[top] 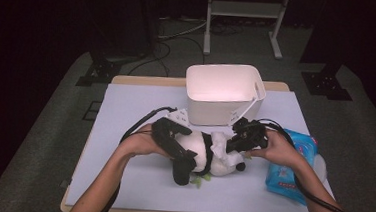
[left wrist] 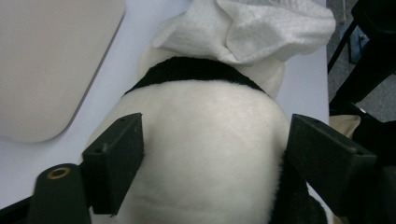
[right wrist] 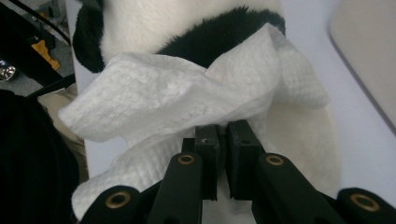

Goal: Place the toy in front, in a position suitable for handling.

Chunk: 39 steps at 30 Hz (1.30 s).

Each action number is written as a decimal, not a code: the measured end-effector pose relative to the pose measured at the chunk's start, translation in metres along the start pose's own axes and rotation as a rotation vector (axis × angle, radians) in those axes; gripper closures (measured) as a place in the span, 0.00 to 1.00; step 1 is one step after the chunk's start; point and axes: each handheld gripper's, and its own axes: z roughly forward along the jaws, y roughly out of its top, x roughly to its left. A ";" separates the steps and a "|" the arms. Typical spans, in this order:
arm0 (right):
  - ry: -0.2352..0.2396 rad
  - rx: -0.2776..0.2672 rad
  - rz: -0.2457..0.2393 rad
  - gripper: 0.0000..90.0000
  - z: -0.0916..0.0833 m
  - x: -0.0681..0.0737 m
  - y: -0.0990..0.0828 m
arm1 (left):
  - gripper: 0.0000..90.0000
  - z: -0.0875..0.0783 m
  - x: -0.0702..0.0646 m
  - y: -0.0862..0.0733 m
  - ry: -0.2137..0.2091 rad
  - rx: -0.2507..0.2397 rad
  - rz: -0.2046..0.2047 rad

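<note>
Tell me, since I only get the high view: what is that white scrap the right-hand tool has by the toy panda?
Observer: A textured white wipe. The right gripper view shows the right gripper with its jaws shut on it.
Operator: Is it touching the toy?
Observer: Yes, it lies against the panda, over a black band of fur.
Operator: And the other tool?
Observer: In its own view, the left gripper has its jaws wide, one on each side of the panda's white body.
</note>
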 end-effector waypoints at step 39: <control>-0.001 -0.026 -0.010 0.93 -0.004 0.019 -0.024 | 0.11 0.005 -0.007 -0.005 0.014 0.017 0.037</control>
